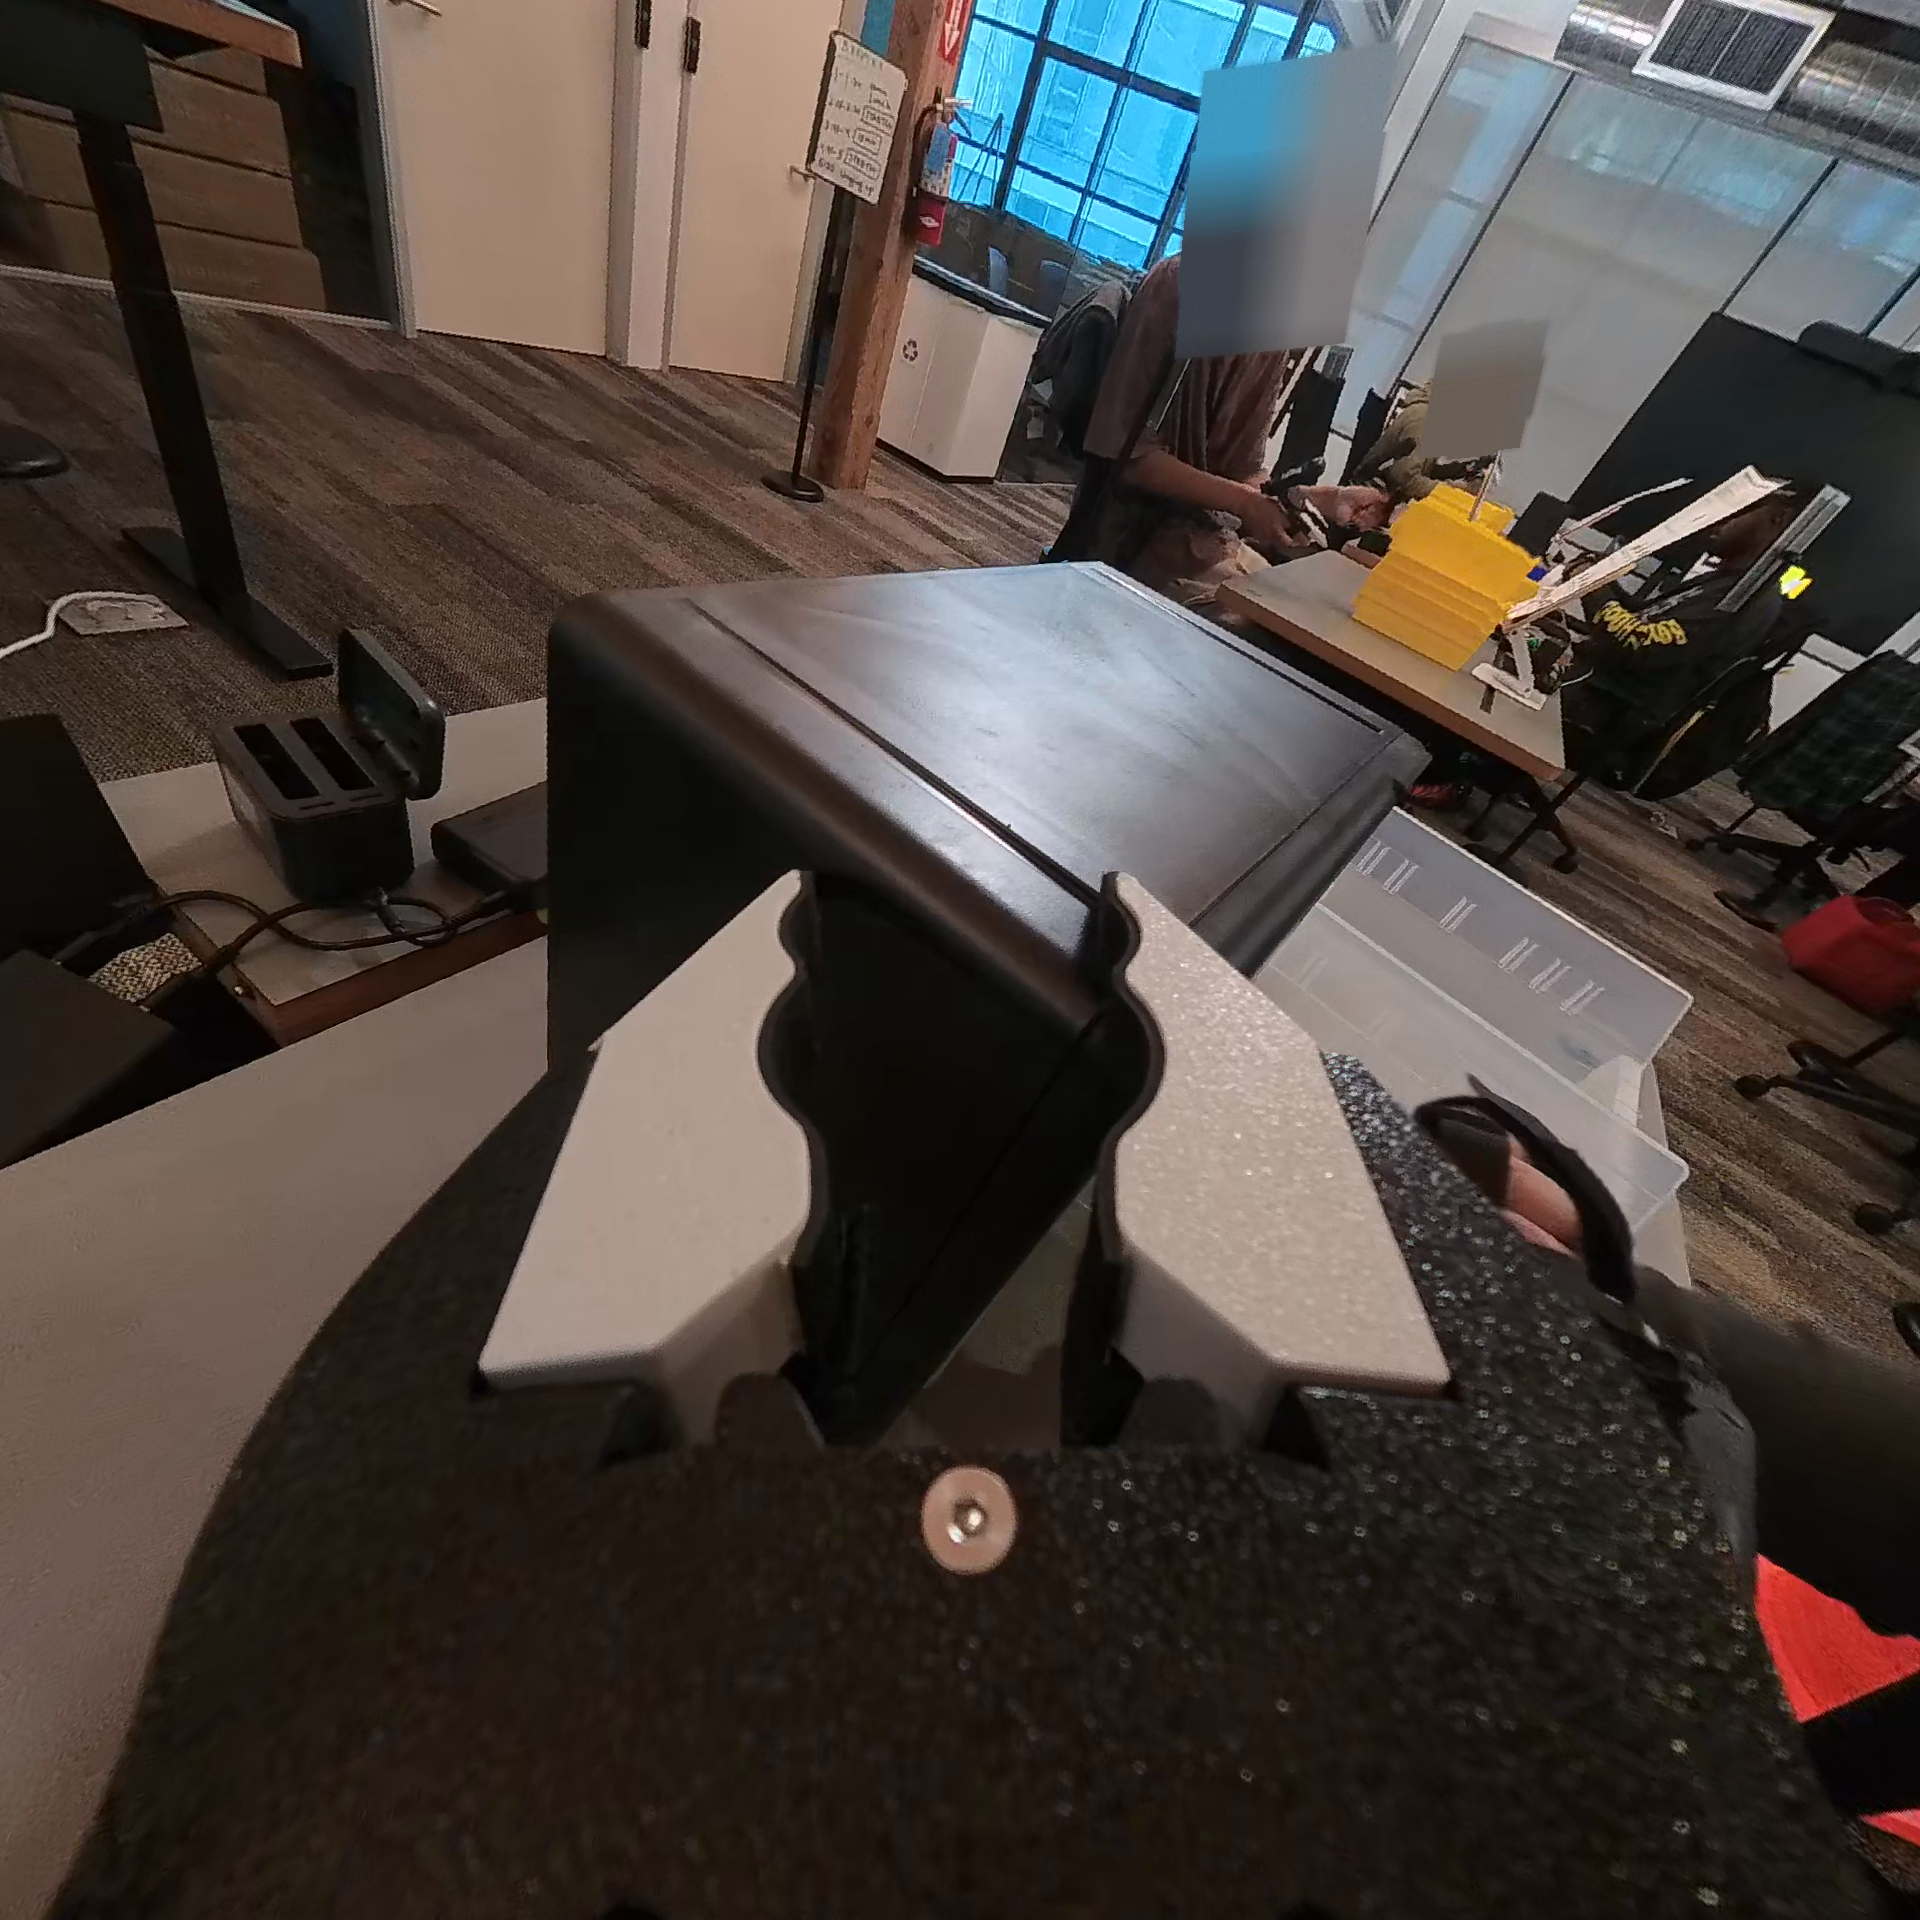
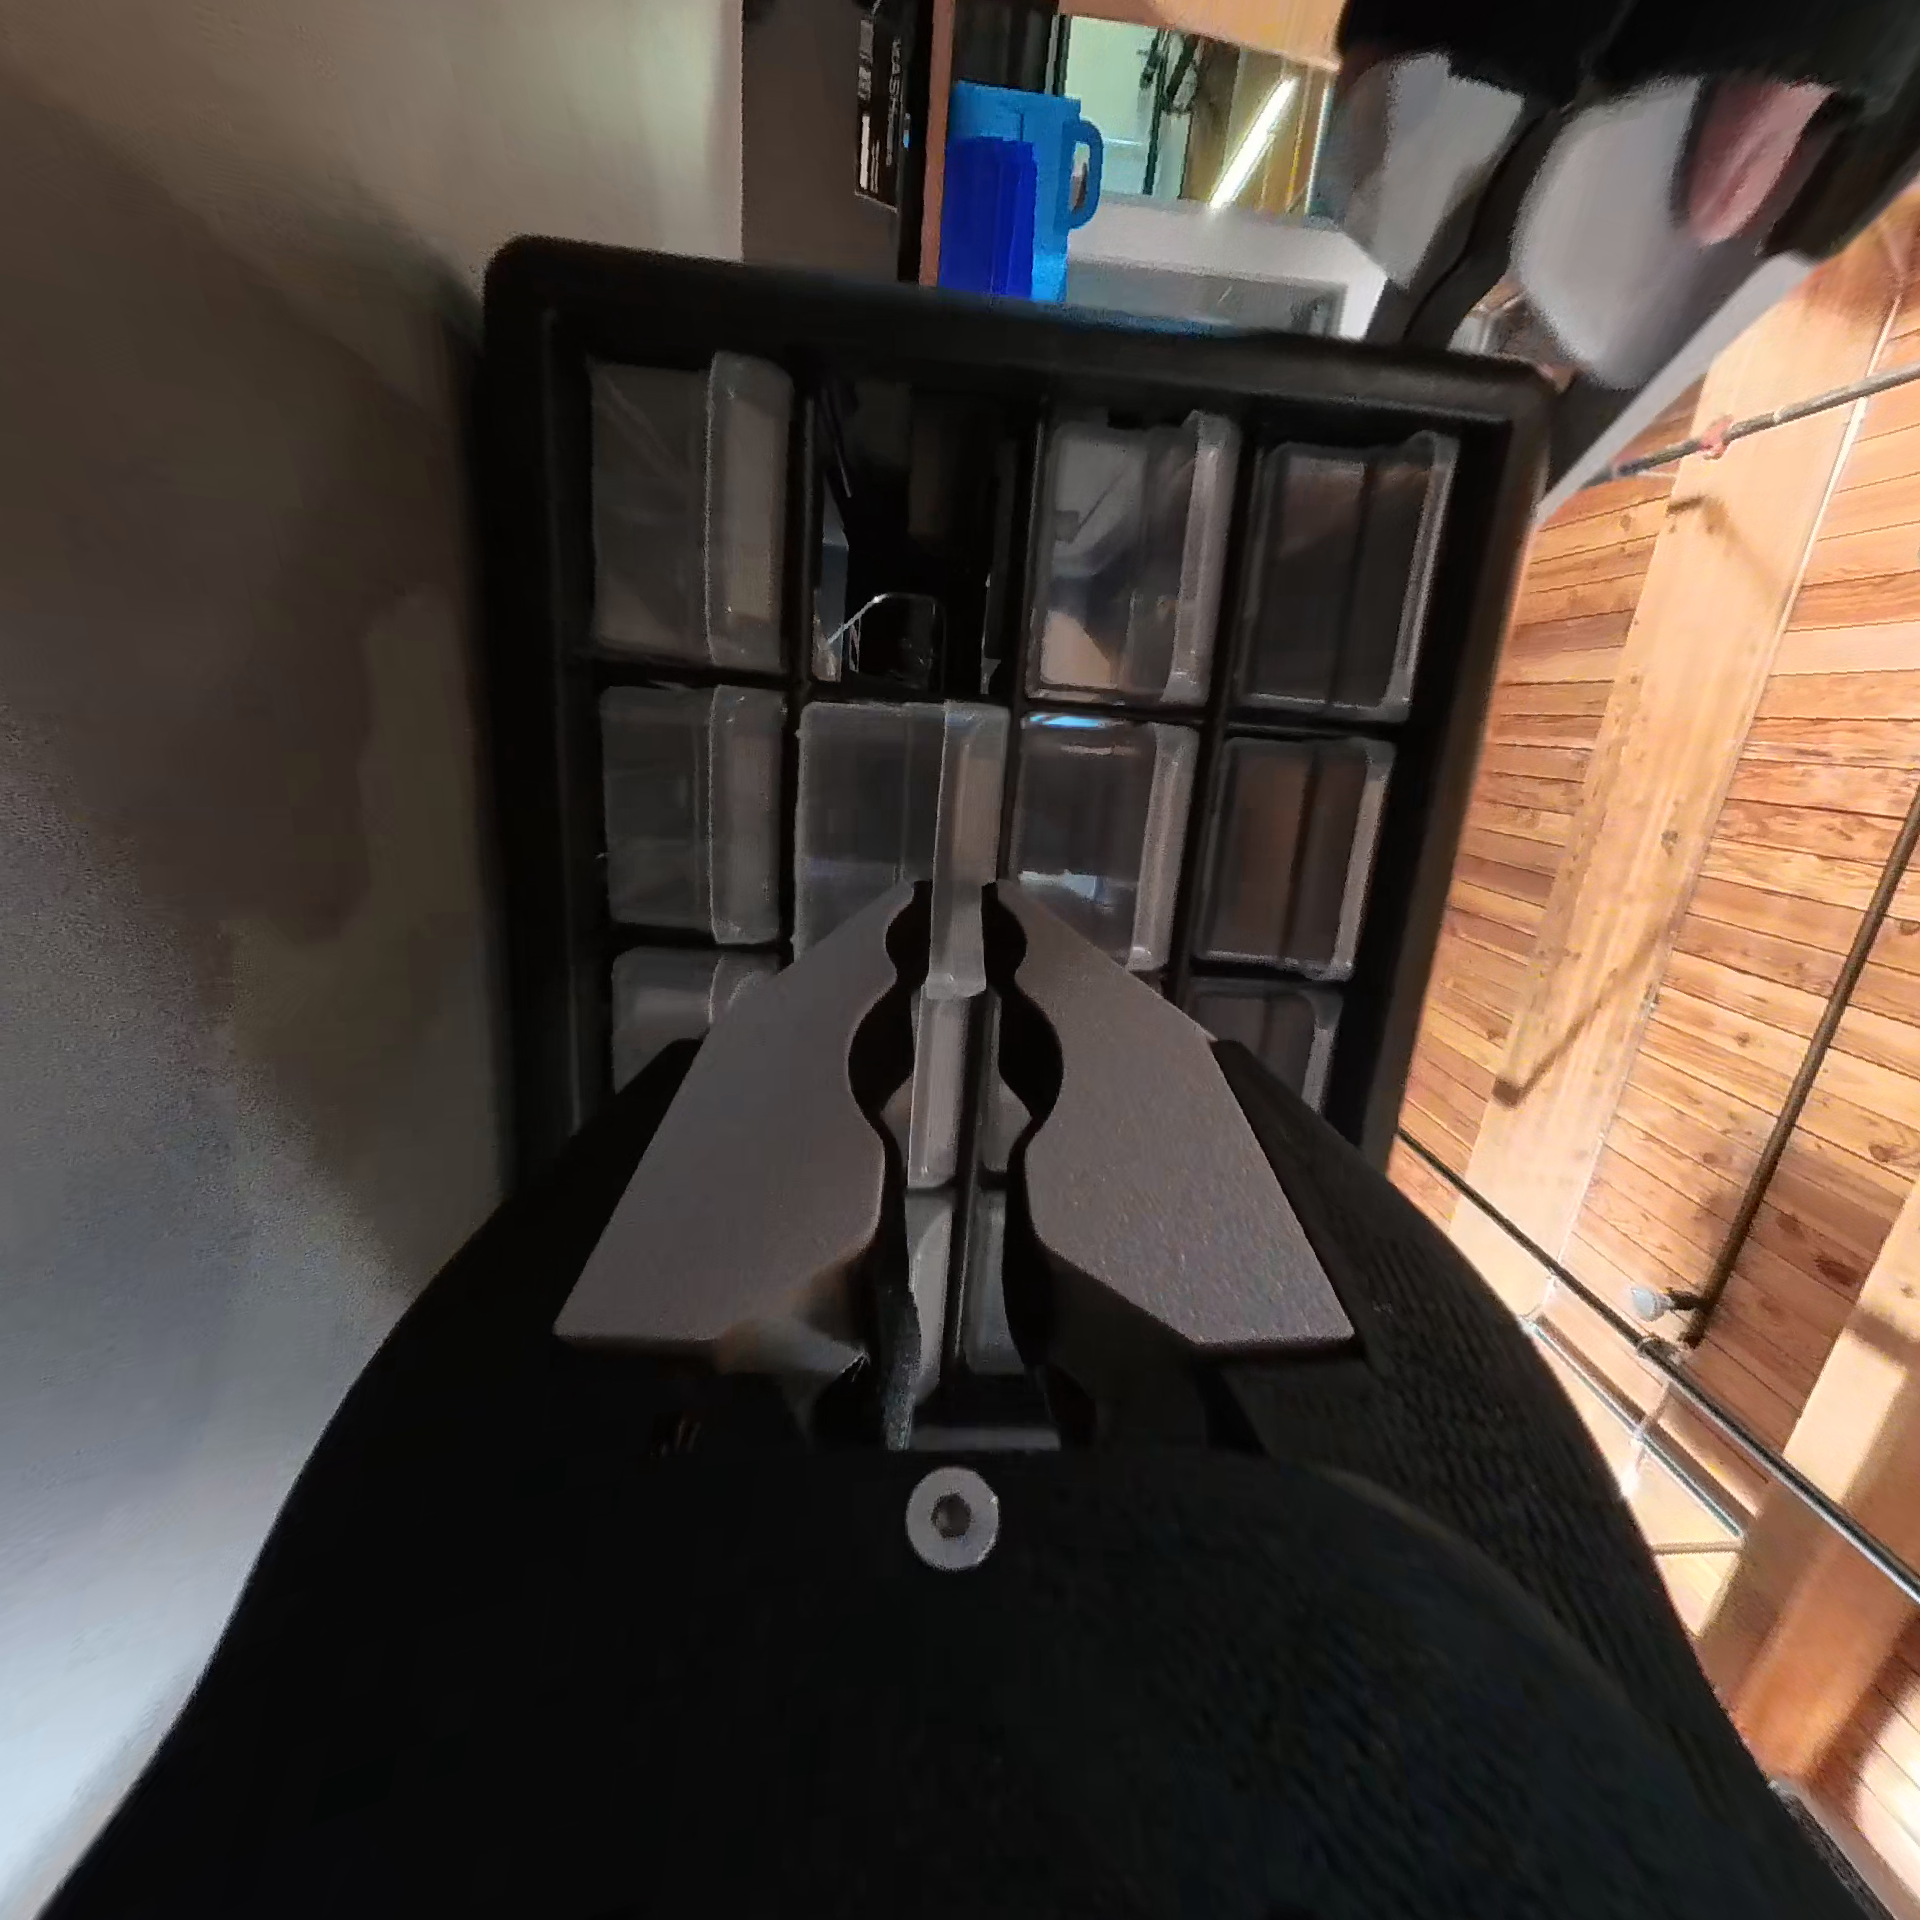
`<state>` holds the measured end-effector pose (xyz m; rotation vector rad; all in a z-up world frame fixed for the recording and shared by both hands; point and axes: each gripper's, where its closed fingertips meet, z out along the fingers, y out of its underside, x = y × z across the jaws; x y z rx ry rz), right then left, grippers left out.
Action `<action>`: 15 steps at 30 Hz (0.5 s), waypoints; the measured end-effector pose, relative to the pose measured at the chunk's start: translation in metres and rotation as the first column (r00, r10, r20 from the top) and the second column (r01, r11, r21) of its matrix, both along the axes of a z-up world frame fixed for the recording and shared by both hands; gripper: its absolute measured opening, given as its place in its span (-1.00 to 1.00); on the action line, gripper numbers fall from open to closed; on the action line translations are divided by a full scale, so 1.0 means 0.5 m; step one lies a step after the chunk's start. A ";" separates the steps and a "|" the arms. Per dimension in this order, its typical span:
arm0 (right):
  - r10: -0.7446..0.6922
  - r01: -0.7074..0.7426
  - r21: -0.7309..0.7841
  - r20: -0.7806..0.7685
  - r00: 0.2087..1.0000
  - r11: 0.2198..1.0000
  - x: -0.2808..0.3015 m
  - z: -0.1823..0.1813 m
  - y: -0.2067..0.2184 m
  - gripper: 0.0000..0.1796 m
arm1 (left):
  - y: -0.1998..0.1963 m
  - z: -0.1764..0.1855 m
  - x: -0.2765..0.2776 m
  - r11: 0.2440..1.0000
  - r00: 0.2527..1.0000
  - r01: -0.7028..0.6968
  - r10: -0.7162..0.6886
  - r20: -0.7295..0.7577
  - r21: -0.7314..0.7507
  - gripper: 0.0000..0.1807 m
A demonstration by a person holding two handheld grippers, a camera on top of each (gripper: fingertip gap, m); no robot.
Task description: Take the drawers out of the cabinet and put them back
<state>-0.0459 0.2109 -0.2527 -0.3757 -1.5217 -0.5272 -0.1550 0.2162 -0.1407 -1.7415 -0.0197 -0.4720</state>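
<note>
Dead ahead of the right gripper (image 2: 958, 914), jaws clenched on a clear drawer's (image 2: 883, 821) handle, pull axis straight back. Left gripper (image 1: 961, 914) straddles the cabinet's (image 1: 997, 707) corner, jaws spread.

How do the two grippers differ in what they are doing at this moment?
The left gripper straddles the black cabinet's top corner edge, fingers spread wide; the right gripper is nearly closed around a clear drawer's thin handle tab. The left faces the cabinet's solid shell, the right its drawer front. Both have grey scalloped fingers.
</note>
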 end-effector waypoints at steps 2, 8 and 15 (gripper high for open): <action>0.006 -0.006 -0.001 -0.002 1.000 1.000 0.018 0.000 -0.018 -0.91 | 0.000 0.000 0.000 1.000 1.000 -0.001 0.001 -0.001 -0.002 -0.43; 0.027 -0.027 -0.006 0.002 1.000 1.000 0.065 0.005 -0.077 -0.91 | 0.000 0.000 0.000 1.000 1.000 -0.004 0.004 -0.002 -0.003 -0.43; 0.060 -0.062 -0.085 -0.024 0.998 0.995 0.090 0.002 -0.121 -0.56 | 0.000 0.000 0.000 1.000 1.000 -0.003 0.003 -0.001 -0.003 -0.43</action>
